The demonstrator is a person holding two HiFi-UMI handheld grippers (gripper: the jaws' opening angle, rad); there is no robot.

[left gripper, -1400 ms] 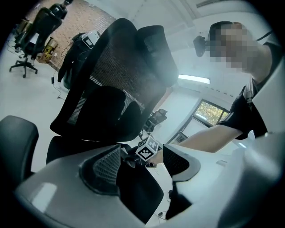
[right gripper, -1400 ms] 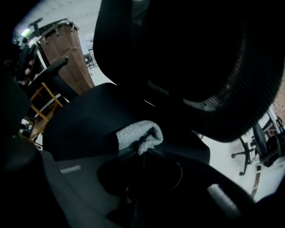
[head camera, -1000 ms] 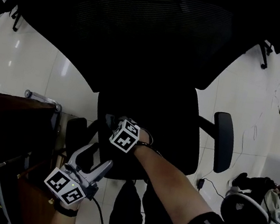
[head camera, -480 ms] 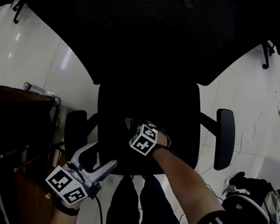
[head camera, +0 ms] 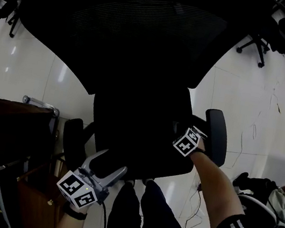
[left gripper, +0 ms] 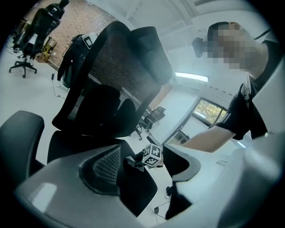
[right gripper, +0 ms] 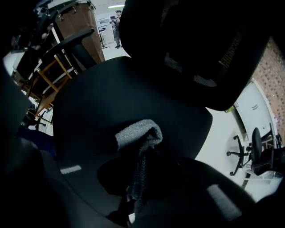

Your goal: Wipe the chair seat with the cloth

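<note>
Since the earlier frames my right gripper (head camera: 183, 137) had swept across the chair seat (right gripper: 111, 89) from its left part to its right side. The cloth (right gripper: 136, 132) was pinched between its jaws, a grey fold poking out ahead of the tips and lying on the black seat near the right edge. I judged this to be mid-wipe: one pass across the front looked done, while the part nearer the backrest (head camera: 145, 35) probably still needed covering. The next move would call for turning the stroke back leftward, a little deeper in, with the cloth pressed flat and the grip kept firm.

My left gripper (head camera: 107, 162) hung off the seat's front left corner, jaws spread with nothing between them.

The right armrest (head camera: 216, 136) stood just beside the working tool and closed off travel that way, and the backrest overhung the rear. Open room lay leftward across the seat, up to the left armrest (head camera: 71, 139), with a wooden desk (head camera: 4, 124) beyond it.
</note>
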